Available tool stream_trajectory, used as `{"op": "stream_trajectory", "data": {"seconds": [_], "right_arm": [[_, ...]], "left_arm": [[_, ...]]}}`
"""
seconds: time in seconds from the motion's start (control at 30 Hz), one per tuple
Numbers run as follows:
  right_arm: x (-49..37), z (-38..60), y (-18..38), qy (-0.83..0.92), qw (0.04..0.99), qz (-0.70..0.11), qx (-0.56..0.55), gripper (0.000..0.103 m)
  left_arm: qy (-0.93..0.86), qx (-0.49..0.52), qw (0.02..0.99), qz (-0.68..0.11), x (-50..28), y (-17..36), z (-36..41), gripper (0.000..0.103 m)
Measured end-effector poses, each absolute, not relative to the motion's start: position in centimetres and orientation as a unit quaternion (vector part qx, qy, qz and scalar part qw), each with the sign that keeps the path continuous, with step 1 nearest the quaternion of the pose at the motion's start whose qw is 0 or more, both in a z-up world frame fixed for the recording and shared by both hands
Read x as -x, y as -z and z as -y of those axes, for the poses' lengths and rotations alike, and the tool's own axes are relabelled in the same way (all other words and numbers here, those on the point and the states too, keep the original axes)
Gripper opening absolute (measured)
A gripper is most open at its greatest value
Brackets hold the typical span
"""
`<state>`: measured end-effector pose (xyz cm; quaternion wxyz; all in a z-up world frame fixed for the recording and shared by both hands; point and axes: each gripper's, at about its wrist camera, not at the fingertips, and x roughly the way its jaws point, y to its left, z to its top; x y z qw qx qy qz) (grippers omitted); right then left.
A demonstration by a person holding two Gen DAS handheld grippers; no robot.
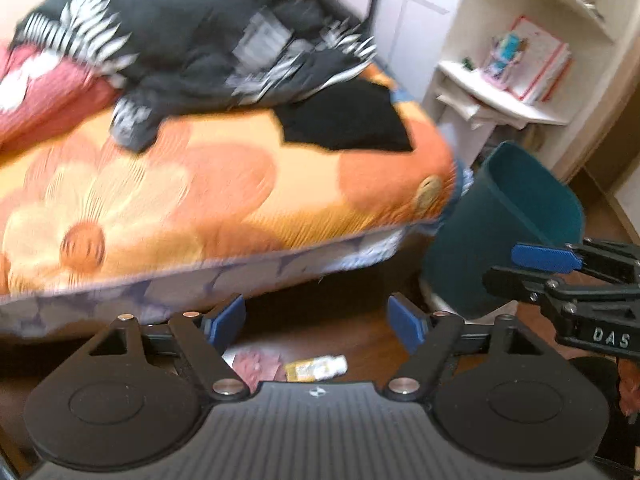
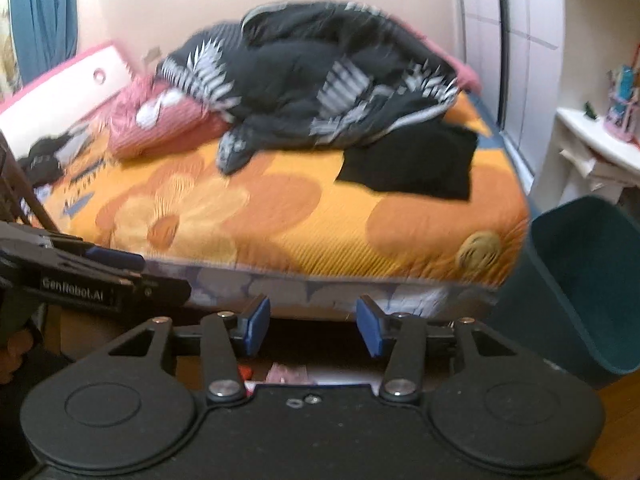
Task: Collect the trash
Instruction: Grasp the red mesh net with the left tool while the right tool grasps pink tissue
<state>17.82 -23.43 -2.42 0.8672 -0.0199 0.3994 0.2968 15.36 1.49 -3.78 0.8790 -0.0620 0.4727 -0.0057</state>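
Litter lies on the dark floor just under the left claw (image 1: 316, 326): a small yellow-and-white bottle (image 1: 316, 367) on its side and, touching it on the left, a crumpled pink wrapper (image 1: 252, 366). Both show through the gap between the blue pads, which stand spread with nothing in them. The right claw (image 2: 312, 326) is spread as well and grips nothing; below it a pink scrap (image 2: 286, 372) and something small and red (image 2: 245, 372) peek out, too blurred to name, perhaps more wrappers.

Ahead of both claws runs the edge of a bed (image 1: 200, 280) with an orange flowered cover (image 2: 280, 216). To the right of the claws, close against the corner of the bed, stands a dark teal bin (image 1: 520, 216), tilted, its mouth facing the claws. In the left wrist view the right claw reaches in from the right, just in front of the bin.

Farther off on the bed lie a flat black cloth (image 2: 412, 164), a heaped black-and-white blanket (image 2: 320, 80) and a pink pillow (image 2: 160, 124). Beyond the bin, white shelves (image 1: 500, 92) hold books and papers.
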Motion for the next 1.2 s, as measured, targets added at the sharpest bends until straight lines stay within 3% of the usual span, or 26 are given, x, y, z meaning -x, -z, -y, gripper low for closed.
{"op": "stream_trajectory", "data": {"seconds": [0.07,0.57,0.8,1.2], "right_arm": [[-18.2,22.5,4.5,-0.299,0.858,-0.417,0.022,0.049],[-22.5,12.9,18.4,-0.356,0.774,-0.511,0.118,0.050],[-24.7,9.0,24.3,-0.389,0.736,-0.533,0.152,0.050],[-25.6,3.3,35.2,-0.416,0.675,-0.576,0.200,0.050]], "left_arm": [[-0.013,0.078,0.869,-0.488,-15.3,5.9,-2.9,0.084],[-0.179,0.217,0.718,-0.636,-18.7,24.6,-15.1,0.084],[-0.147,0.157,0.684,-0.697,-22.5,30.3,-19.3,0.084],[-0.024,0.026,0.676,-0.736,-23.5,40.9,-19.5,0.084]]}}
